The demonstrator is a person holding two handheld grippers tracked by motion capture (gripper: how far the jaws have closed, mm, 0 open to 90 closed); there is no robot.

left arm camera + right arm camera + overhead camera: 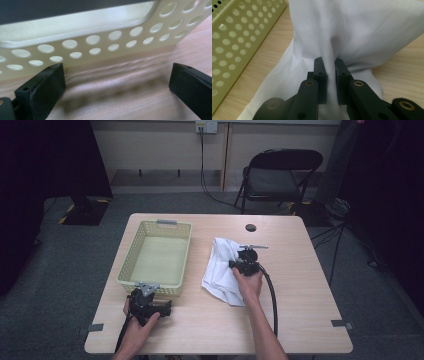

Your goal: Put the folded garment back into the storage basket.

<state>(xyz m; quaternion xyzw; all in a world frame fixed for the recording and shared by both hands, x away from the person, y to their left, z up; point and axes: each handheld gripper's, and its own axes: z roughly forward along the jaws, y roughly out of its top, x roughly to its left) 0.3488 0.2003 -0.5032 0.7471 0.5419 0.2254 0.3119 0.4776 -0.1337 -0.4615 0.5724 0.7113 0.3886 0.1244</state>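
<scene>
With the right gripper (331, 65) jaws pinching a fold of the white cloth (352, 32), the grab looks done; cloth isn't in the basket (131, 254) yet, left of those jaws. Left gripper (117, 82) jaws spread, nothing between, basket wall just ahead.

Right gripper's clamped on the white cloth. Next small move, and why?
Probably lift the white cloth and carry it left toward the basket. The right gripper already pinches a fold, most of the cloth lies on the table, and the left gripper waits open by the basket's near wall.
</scene>
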